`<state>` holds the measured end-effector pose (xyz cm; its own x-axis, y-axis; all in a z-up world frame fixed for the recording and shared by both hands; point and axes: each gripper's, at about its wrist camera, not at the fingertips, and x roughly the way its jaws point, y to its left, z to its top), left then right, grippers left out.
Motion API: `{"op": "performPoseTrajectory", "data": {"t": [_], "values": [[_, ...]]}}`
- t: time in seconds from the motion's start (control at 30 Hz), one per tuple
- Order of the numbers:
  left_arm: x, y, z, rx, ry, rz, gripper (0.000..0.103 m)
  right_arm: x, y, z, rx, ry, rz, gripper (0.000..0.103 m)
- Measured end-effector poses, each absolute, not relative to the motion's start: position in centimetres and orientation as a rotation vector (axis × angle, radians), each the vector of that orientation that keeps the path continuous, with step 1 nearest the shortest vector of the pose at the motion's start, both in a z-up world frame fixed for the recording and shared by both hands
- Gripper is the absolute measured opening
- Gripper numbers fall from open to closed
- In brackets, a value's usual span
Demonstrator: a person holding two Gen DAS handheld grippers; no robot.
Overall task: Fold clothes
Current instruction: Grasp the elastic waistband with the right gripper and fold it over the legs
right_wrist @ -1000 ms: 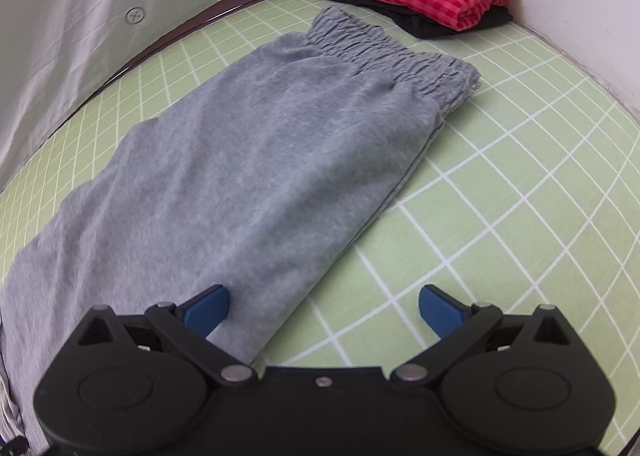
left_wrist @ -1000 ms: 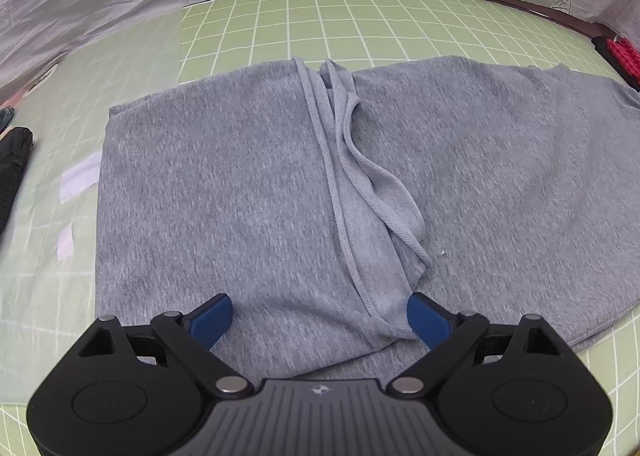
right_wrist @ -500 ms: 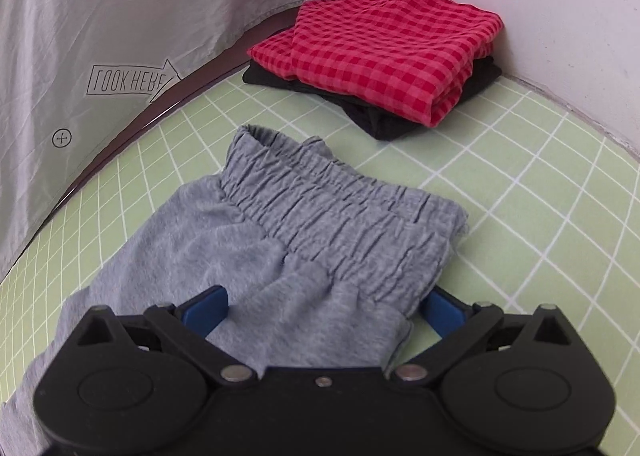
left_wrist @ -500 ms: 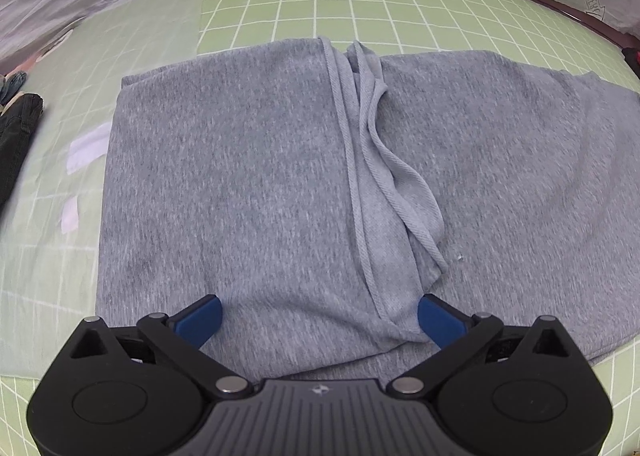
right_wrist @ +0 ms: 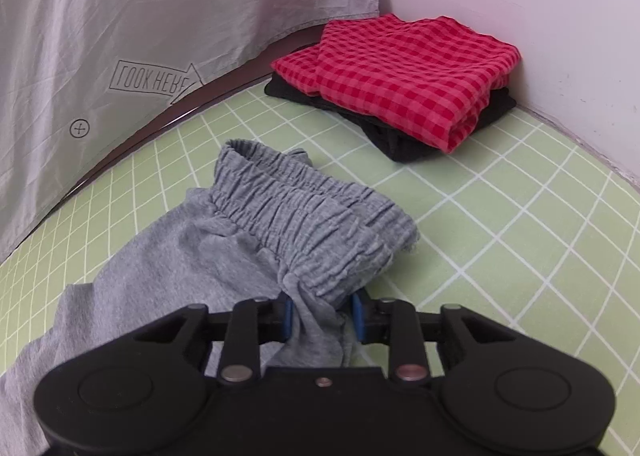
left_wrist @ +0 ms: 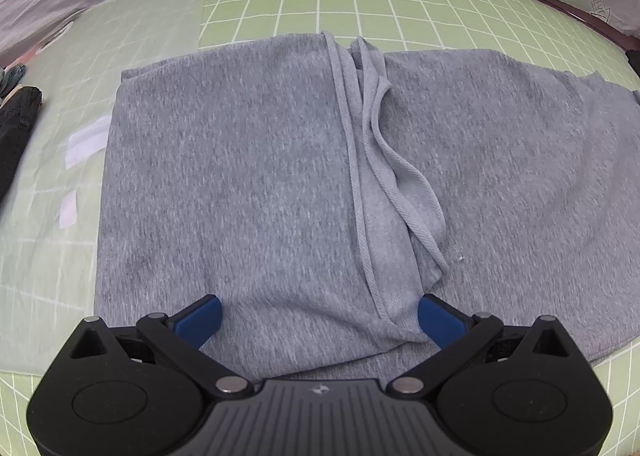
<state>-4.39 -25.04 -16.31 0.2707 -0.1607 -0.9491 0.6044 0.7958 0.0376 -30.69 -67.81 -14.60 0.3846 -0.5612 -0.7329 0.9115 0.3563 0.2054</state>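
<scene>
Now your right gripper (right_wrist: 322,316) has just closed its fingers on the grey knit trousers' (right_wrist: 224,252) gathered waistband.
Your left gripper (left_wrist: 318,318), fingers apart, hovers over the legs on the green gridded surface (right_wrist: 520,224); a thin pinch may slip when lifted.

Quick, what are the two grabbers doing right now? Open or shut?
Left gripper: open, its fingers spread over the grey pants, gripping nothing.
Right gripper: just closed, shut on the pants' waistband.
</scene>
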Motion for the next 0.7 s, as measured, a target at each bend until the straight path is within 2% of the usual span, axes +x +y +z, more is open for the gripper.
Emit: {"op": "performPoseTrajectory", "data": {"t": [0.27,0.7], "values": [[-4.1,-25.4,-16.1,0.441,1.224,-0.529,0.103,-30.3,-65.2,-10.7,0.645,0.470,-0.942,0.018],[-5.3,-24.5,-15.0,0.438,1.179,-0.557,0.103,-23.4,-54.2,-6.8,0.424,0.454,-0.565,0.018]]}}
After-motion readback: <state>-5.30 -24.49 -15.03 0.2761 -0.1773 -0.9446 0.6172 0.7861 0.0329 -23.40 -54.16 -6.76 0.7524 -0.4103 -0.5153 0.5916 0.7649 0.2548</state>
